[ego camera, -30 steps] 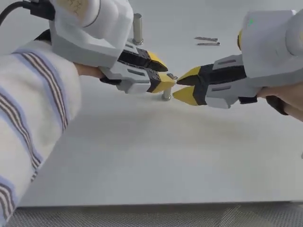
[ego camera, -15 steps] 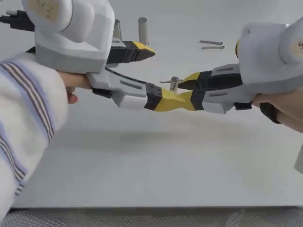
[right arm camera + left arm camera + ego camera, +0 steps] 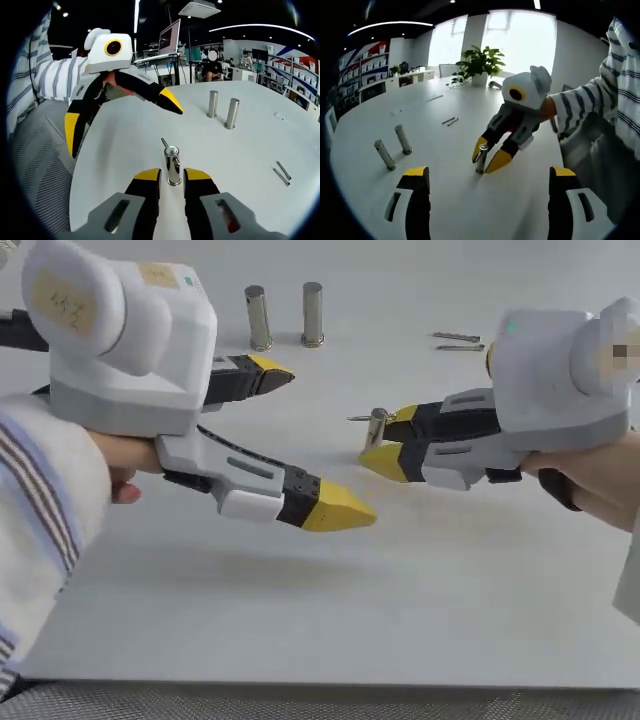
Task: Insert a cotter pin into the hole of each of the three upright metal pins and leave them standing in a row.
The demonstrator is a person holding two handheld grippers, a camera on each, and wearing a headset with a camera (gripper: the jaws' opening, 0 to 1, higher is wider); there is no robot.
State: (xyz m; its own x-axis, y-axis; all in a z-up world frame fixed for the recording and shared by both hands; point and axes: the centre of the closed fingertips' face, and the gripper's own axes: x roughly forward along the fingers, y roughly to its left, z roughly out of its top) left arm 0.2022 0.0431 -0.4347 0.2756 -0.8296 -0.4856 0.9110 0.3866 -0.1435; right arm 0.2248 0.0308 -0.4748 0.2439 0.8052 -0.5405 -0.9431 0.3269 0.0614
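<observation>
Cotter pin [image 3: 358, 418] poking through hole near top of front metal pin [image 3: 376, 428], mid table [image 3: 300, 620]. Looks like 1 of 3 done. Held upright by right gripper [image 3: 380, 437], jaws narrow, pinching it low down.

Left gripper [image 3: 325, 442] just beside, not touching, jaws wide, holding nothing.

Left to do, prob.: 2 more. Left back pin [image 3: 258, 317] & right back pin [image 3: 313, 313] standing side by side, holes bare. Spare cotter pins [image 3: 458, 339] lying flat, far right. Front one well apart from back two, so no row yet.

Writing: faint scribble on tan patch [image 3: 62, 306] atop left gripper, can't read. No brand names.
</observation>
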